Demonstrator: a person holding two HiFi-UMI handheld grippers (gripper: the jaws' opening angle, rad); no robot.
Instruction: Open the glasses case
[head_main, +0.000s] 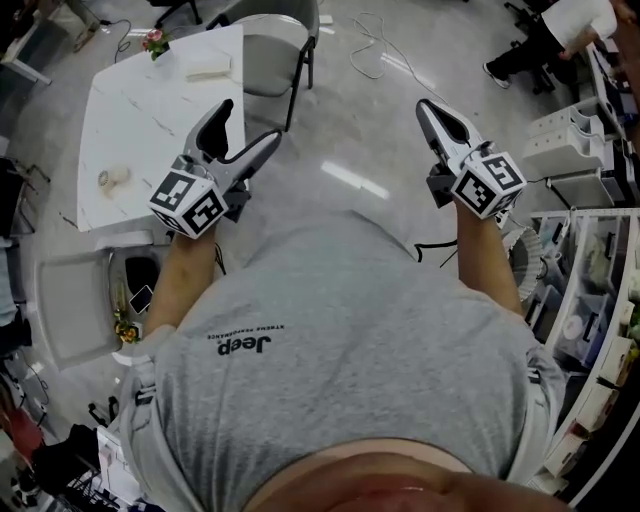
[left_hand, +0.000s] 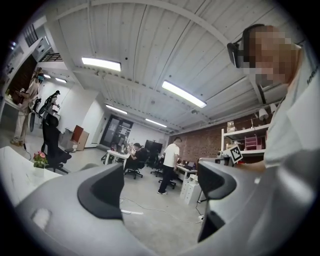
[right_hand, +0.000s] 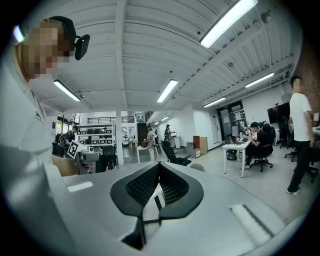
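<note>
We judge the task not yet begun: no case is open, and neither gripper holds or touches anything. The left gripper (head_main: 250, 122) hangs in the air just right of the table (head_main: 150, 120), past its edge and over the floor (head_main: 360, 130). Its fingers stand wide apart, and its own view shows only the room between them. The right gripper (head_main: 428, 108) is well to the right of the table, also over the floor. Its fingers are pressed together at the tips with nothing between them. Both grippers point level and away from us, not down at the table.

We cannot say for sure where the case is. At the table's far end, near the flowers (head_main: 153, 41), lies a pale slab (head_main: 208, 67). It may be the case, but it is too small to tell. A tape roll (head_main: 112, 178) lies on the table's near left part, and a chair (head_main: 275, 45) stands at its far right corner.

As we read it, every step is still left. We have to bring the grippers to the table, find the case, steady it with one gripper and lift the lid with the other. The right gripper would have to open before it could take hold of anything.
</note>
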